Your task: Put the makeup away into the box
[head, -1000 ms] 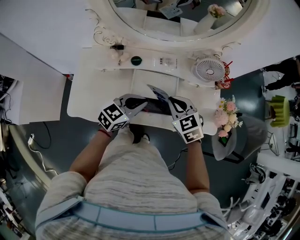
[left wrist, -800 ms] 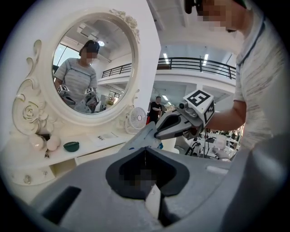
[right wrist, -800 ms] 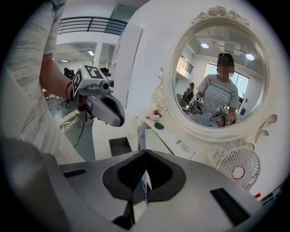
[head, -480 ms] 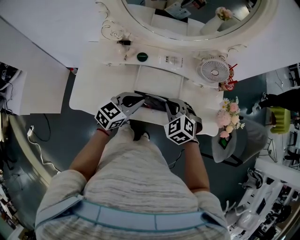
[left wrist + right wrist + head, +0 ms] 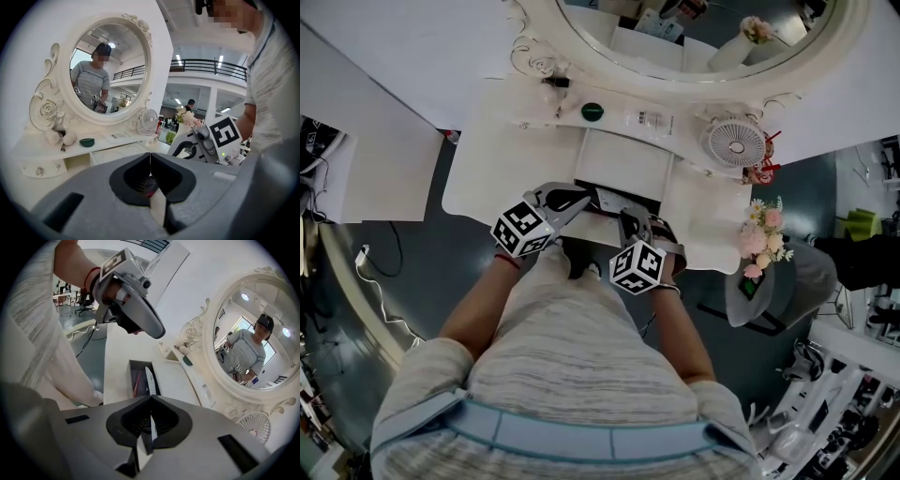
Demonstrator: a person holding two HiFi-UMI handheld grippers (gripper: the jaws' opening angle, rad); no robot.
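The white vanity table (image 5: pixel 487 169) carries a dark, rectangular open box (image 5: pixel 138 367) at its front edge. The left gripper (image 5: pixel 150 159), jaws fully closed with nothing visibly between them, sits at the box's left end. The right gripper (image 5: pixel 150 401) is clamped on a thin, flat white makeup packet (image 5: pixel 149 380), whose tip is over the box's edge.

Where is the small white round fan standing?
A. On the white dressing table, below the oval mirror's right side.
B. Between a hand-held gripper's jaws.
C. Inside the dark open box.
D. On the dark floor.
A: the small white round fan stands on the white dressing table, just below the oval mirror.
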